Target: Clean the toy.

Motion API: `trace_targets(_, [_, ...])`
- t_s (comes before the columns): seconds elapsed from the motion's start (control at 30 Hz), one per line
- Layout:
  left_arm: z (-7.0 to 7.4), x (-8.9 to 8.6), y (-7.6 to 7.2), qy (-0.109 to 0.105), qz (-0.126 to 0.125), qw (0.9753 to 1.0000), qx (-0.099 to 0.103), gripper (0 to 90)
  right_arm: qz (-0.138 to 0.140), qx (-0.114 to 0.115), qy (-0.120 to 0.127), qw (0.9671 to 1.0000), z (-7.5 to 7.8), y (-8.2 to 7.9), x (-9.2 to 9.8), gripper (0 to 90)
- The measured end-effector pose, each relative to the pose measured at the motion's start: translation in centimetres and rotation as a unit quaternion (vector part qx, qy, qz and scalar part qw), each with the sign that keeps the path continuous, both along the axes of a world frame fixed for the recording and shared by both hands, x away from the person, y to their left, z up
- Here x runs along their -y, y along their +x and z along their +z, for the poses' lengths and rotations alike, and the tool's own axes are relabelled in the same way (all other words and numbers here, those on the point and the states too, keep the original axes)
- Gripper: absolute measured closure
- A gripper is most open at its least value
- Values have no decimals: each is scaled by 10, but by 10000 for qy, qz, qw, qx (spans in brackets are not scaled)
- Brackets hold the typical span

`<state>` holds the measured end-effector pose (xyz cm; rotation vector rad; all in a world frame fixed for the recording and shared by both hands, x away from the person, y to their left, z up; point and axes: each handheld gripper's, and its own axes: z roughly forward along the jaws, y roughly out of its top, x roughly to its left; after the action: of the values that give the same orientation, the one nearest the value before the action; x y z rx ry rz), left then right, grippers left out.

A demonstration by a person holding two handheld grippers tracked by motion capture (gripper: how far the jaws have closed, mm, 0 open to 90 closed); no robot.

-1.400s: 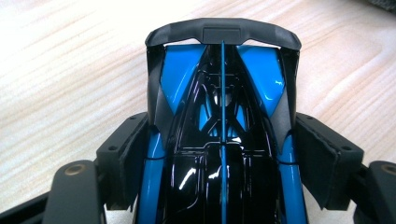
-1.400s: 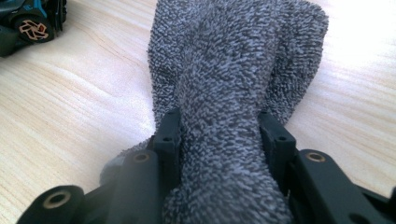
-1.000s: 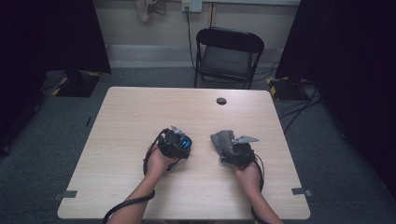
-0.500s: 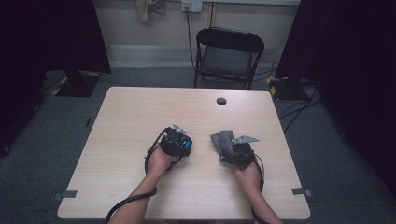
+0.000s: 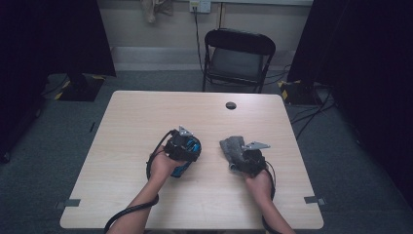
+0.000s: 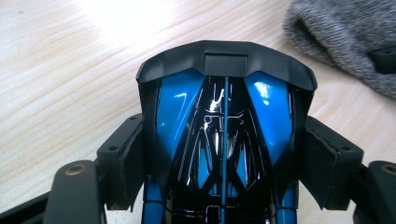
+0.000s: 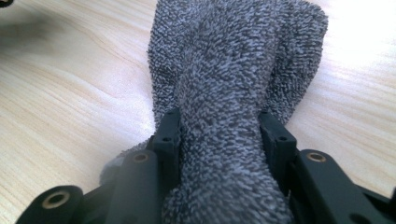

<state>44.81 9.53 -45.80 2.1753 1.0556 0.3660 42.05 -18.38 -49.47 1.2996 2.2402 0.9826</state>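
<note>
The left gripper (image 5: 184,146) has its jaws clamped on the flanks of a glossy blue-and-black toy car (image 6: 224,135) near the middle of the table (image 5: 141,122), while at its three o'clock the right gripper (image 5: 243,157) pinches a bunched grey cloth (image 7: 224,93) between its jaws. That shell looks slick, so if the cloth comes in hard for a wipe, the car may twist or pop out of the pads. The thick wad of cloth could also slide free.

Each claw has matte black jaws with padded inner faces and brass-coloured pivot screws. The right claw (image 5: 242,155) carries a grey three-cornered plate, the left claw (image 5: 182,145) seemingly a smaller one. Black cables trail along bare forearms.
</note>
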Motion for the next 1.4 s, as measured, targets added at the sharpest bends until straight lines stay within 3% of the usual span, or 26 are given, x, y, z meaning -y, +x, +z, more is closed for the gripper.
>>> trace_targets(0.27, [13, 0, -2, -109, -86, 9999, 7, 257, -11, 27, 17, 10000, -1, -1, 0, 590])
trace_targets(0.43, [20, 0, -5, -93, -189, 9997, 154, 257, 9, 8, 18, 10000, 0, 0, 1, 596])
trace_targets(0.6, [23, 0, -8, -170, -237, 9994, 180, 256, -3, -57, 73, 10000, 1, 2, 4, 653])
trace_targets(0.7, [26, 1, -10, -196, -297, 9991, 237, 256, -16, -125, 145, 9998, 1, 4, 6, 684])
trace_targets(0.8, [31, 3, -11, -232, -400, 9986, 269, 256, -33, -332, 327, 9989, 4, 8, 10, 707])
trace_targets(0.87, [34, 5, -13, -246, -447, 9983, 285, 256, 43, -467, 453, 9979, 8, 12, 14, 711])
trace_targets(0.93, [37, 6, -14, -296, -526, 9978, 279, 257, 82, -433, 459, 9980, 14, 14, 16, 711])
trace_targets(1.03, [39, 8, -14, -384, -564, 9973, 258, 256, 171, -454, 751, 9960, 29, 20, 21, 710])
trace_targets(1.13, [39, 8, -13, -534, -551, 9970, 116, 256, 284, -398, 843, 9952, 42, 23, 21, 709])
trace_targets(1.4, [39, 8, -17, -504, -725, 9960, 151, 256, 783, -331, 1058, 9907, 77, 30, 5, 709])
